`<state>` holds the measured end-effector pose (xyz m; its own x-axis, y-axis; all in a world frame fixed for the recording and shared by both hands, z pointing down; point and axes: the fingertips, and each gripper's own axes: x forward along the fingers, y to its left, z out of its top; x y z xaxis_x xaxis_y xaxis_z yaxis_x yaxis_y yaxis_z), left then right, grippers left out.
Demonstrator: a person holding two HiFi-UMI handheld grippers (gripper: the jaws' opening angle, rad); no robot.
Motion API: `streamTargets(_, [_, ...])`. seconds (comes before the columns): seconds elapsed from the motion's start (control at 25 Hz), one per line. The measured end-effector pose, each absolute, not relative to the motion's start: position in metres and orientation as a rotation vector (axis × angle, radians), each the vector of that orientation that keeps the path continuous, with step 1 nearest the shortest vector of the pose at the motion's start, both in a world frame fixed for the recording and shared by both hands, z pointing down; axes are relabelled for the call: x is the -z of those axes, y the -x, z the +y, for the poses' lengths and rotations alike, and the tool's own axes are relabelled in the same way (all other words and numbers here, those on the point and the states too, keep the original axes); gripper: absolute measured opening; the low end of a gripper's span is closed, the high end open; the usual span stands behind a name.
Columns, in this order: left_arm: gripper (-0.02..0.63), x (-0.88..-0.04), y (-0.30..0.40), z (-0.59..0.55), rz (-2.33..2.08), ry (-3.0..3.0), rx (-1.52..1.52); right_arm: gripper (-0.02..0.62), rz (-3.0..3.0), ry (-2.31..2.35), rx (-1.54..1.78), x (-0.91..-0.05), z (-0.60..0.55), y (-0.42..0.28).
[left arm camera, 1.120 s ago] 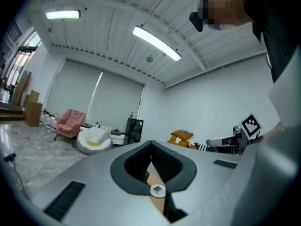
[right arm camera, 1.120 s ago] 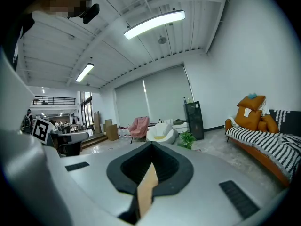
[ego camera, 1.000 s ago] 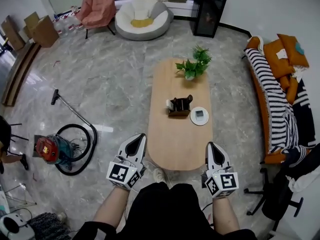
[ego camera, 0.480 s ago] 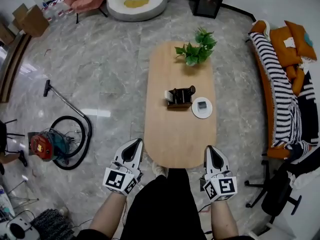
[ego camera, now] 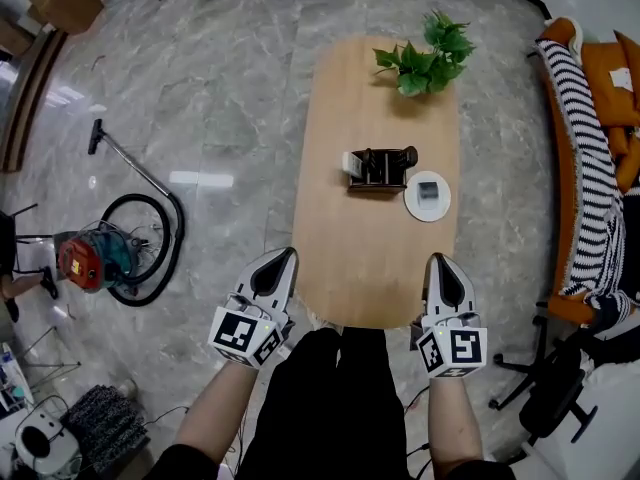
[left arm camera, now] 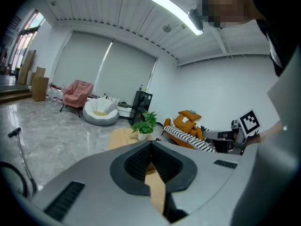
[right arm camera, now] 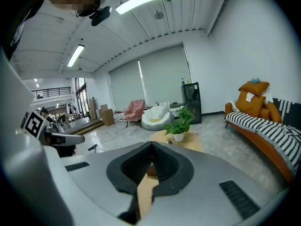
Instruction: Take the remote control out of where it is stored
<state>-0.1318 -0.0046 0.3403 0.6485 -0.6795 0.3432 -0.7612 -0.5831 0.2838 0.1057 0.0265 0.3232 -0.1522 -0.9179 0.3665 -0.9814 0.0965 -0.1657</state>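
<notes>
1. The left gripper (ego camera: 284,261) hangs just off the near left edge of the wooden table (ego camera: 345,268). Its jaws are pressed together with nothing between them.
2. The right gripper (ego camera: 440,265) sits at the table's near right edge. Its jaws are likewise together and empty.
3. A dark holder (ego camera: 385,170) stands upright near the middle of the table, well apart from both grippers.
4. The remote control cannot be picked out for certain. A pale object (ego camera: 352,162) at the holder's left end may be it, but it is too small to tell.
5. A round white coaster (ego camera: 428,206) lies just beside the holder on its right, with a small grey item on it.
6. A potted plant (ego camera: 425,58) stands at the table's far end.
7. A vacuum cleaner (ego camera: 92,263) lies on the marble floor to the left, and a striped sofa (ego camera: 590,178) runs along the right.
</notes>
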Motion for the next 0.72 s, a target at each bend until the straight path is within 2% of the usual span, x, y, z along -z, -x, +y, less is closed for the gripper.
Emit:
streamTargets(0.4, [0.009,-0.425,0.084,-0.056,-1.134,-2.338,-0.383,0.006,-2.222,-1.789,-0.667,-0.381,-0.011,-0.127])
streamTargets(0.52, [0.061,-0.448,0.069,-0.074,-1.141,-2.280,-0.396,0.006,-2.221,-1.767,-0.697,-0.394,-0.017,-0.139])
streamTargets(0.6, [0.124,-0.465,0.065,-0.089,-1.184,-2.238,-0.405,0.006,-2.223,-1.743,-0.714,-0.404,-0.018,-0.145])
streamTargets(0.72, [0.150,-0.487,0.059,-0.111,-1.215,-2.207,-0.422,0.006,-2.227,-1.718,-0.730,-0.413,-0.018,-0.159])
